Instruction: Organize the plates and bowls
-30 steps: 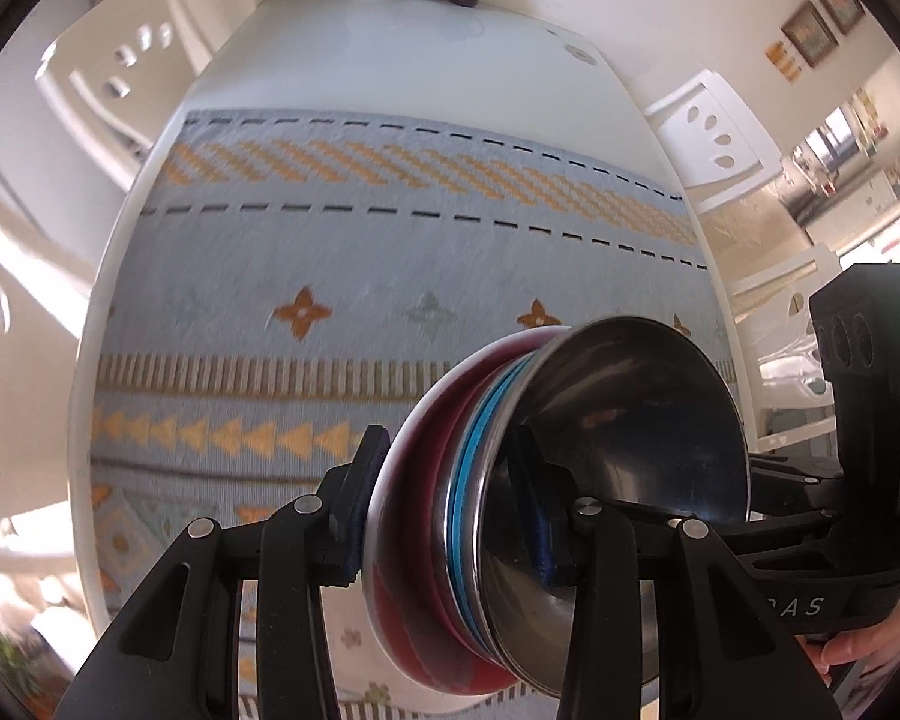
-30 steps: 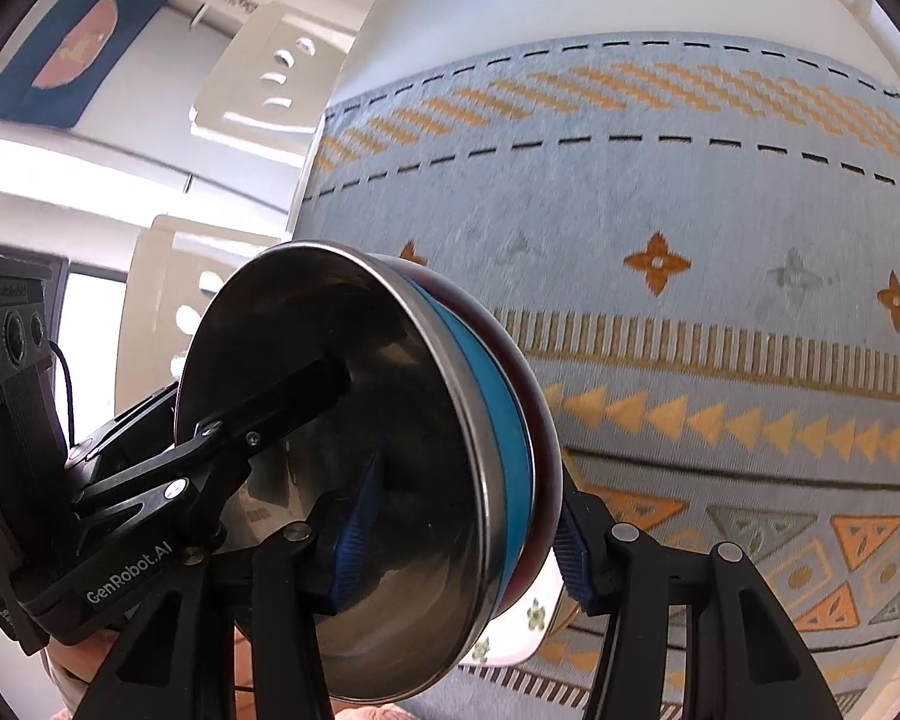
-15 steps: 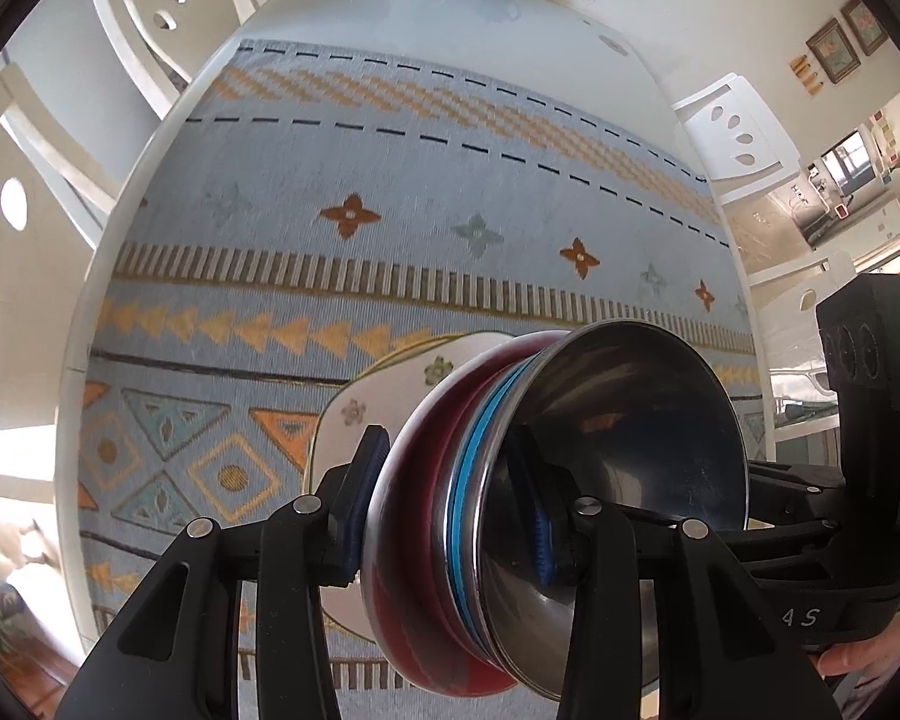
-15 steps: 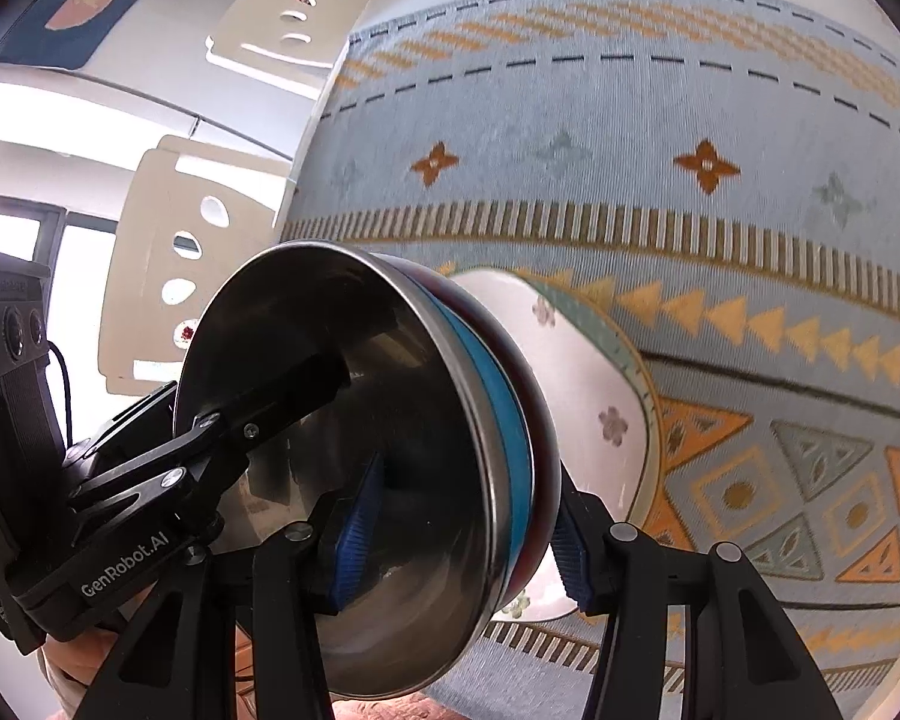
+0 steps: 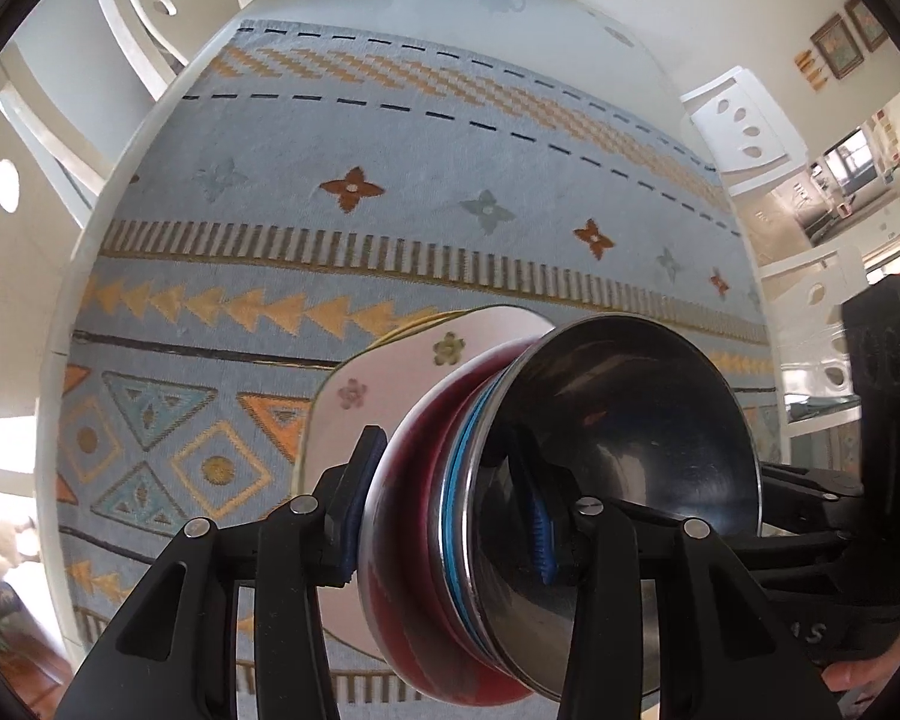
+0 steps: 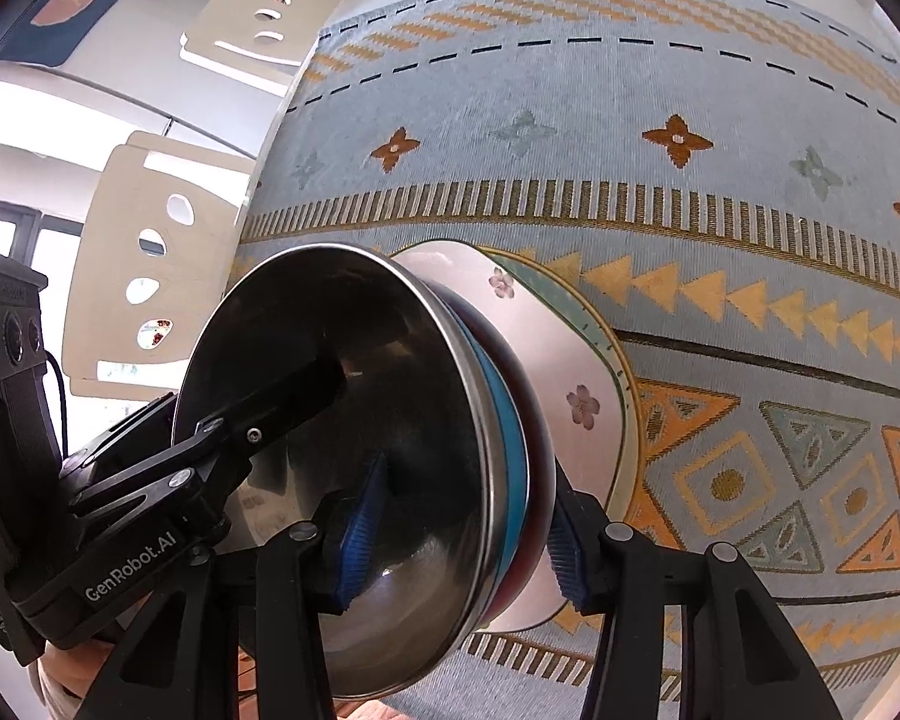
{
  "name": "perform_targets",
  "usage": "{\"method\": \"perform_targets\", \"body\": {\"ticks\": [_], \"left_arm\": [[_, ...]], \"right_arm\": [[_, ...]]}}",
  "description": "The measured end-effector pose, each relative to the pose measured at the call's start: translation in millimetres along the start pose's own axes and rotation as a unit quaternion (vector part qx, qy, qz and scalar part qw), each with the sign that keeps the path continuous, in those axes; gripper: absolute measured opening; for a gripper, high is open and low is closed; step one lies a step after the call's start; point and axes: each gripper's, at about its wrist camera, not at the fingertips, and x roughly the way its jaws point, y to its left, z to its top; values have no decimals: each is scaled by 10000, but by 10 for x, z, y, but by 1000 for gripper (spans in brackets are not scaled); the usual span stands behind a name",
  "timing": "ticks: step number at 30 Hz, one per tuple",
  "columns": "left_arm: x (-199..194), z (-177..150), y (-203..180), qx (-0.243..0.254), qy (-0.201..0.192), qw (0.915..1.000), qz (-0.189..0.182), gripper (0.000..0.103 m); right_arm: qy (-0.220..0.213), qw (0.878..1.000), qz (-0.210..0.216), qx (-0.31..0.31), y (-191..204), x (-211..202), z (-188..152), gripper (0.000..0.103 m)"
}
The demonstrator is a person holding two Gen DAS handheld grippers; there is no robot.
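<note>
Left gripper (image 5: 444, 516) is clamped on the near rim of the nested bowl stack (image 5: 450, 516): one pad outside on the dark red bowl (image 5: 408, 516), the other inside the stainless steel bowl (image 5: 618, 450), with a blue bowl (image 5: 459, 480) sandwiched between. Its jaws have just eased out slightly but both pads remain on the stack.

Right gripper (image 6: 456, 534) is clamped on the same stack from the opposite rim: inner pad in the steel bowl (image 6: 342, 420), outer pad on the red bowl (image 6: 543, 480). So it's a two-handed carry, both grippers equally near, pointing steeply down.

Key relation: the stack sits directly over the white square plate with flower print (image 5: 390, 372), bowl bottoms facing the plate (image 6: 564, 372). Can't tell if the red bowl is touching it yet.

The plate lies on the blue patterned cloth (image 5: 390, 150) at the near edge of the worktop (image 5: 450, 0), roughly mid-width.

Judgement: next move is straight down along the gripper axis, then release both sides together. Risk: uneven release tips the stack.
</note>
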Motion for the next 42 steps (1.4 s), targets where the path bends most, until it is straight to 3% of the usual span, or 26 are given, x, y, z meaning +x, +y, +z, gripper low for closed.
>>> {"method": "perform_targets", "body": {"ticks": [7, 15, 17, 19, 20, 26, 29, 31, 35, 37, 42], "left_arm": [[28, -14, 27, 233, -38, 9993, 291, 42], [-164, -21, 26, 345, -70, 9979, 540, 47], [-271, -3, 49, 327, -162, 9969, 698, 54], [-361, 17, 56, 358, -332, 9960, 747, 75], [-413, 31, 61, 401, -415, 9955, 753, 76], [-457, 82, 68, 654, -436, 9925, 932, 76], [-479, 19, 24, 909, -576, 9885, 1062, 76], [-468, 8, 13, 898, -654, 9872, 1147, 76], [-417, 23, 45, 535, -696, 9916, 946, 76], [-395, 19, 9, 632, -724, 9904, 994, 76], [-376, -18, -32, 709, -631, 9908, 961, 76]], "right_arm": [[-157, 9986, -332, -383, 159, 35, -24, 48], [-312, 9991, -143, -250, 81, -93, -68, 48], [-384, 9990, -101, -187, 70, -186, -88, 48], [-534, 9984, -70, -164, 77, -308, -121, 52], [-626, 9978, -110, -195, 94, -357, -138, 57], [-1056, 9918, -711, -145, 236, -593, -345, 59], [-1295, 9854, -1109, 39, 287, -613, -497, 76], [-1438, 9835, -1085, 165, 308, -595, -560, 77], [-1603, 9782, -1233, 466, 313, -541, -539, 77], [-1708, 9770, -1163, 529, 321, -552, -536, 77], [-1817, 9718, -1451, 385, 346, -559, -532, 77]]}}
